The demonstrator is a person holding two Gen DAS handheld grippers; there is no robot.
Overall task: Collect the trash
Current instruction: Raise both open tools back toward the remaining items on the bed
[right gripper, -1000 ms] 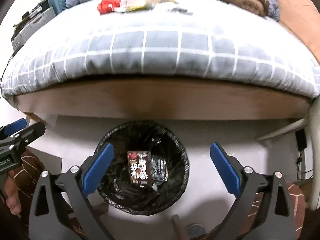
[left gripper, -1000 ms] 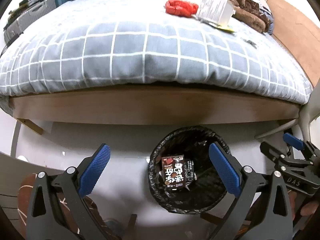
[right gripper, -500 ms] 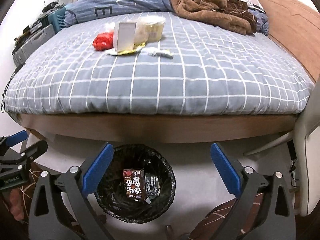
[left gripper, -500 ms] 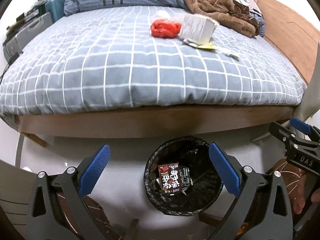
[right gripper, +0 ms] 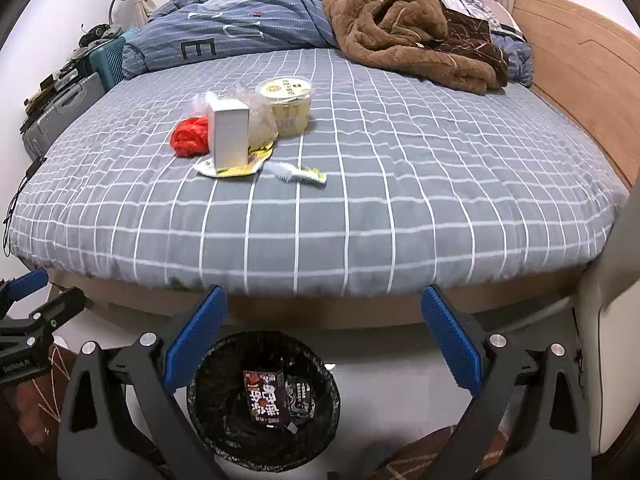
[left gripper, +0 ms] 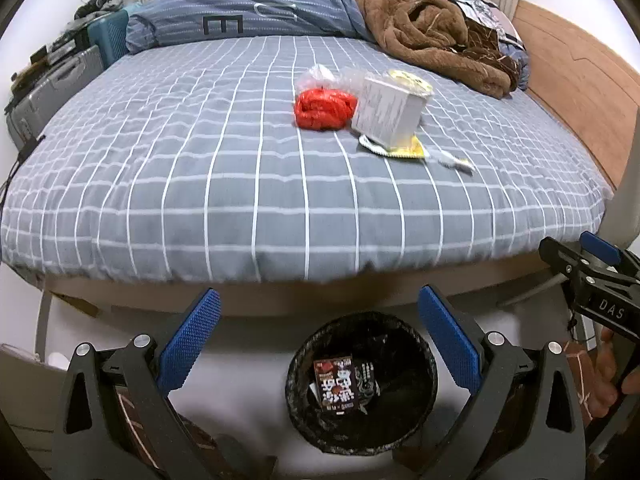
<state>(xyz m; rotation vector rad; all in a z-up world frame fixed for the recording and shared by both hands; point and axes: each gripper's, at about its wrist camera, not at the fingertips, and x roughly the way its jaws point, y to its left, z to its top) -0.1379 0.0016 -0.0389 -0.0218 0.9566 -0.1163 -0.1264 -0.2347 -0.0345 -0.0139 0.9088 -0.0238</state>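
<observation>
A black-lined trash bin (left gripper: 424,344) (right gripper: 208,428) stands on the floor at the foot of the bed, holding a dark drink carton (left gripper: 335,384) (right gripper: 266,398). On the checked bedspread lie a red bag (left gripper: 324,109) (right gripper: 190,136), a white box (left gripper: 390,116) (right gripper: 230,140), a yellow lidded cup (right gripper: 286,100), a yellow-white wrapper (left gripper: 394,150) (right gripper: 232,166) and a small white packet (left gripper: 450,161) (right gripper: 300,174). My left gripper (left gripper: 320,336) and right gripper (right gripper: 322,336) both hang open and hold nothing, above the bin and short of the bed.
A brown blanket (right gripper: 408,28) and a blue duvet (left gripper: 256,12) are heaped at the far end of the bed. Suitcases (left gripper: 60,84) stand along the left side. A wooden panel (right gripper: 580,76) runs along the right. A white chair (right gripper: 608,352) is near right.
Both grippers have risen and tilted up from the bin toward the bed top, so the trash on the bedspread now shows fully. Both stay open.
</observation>
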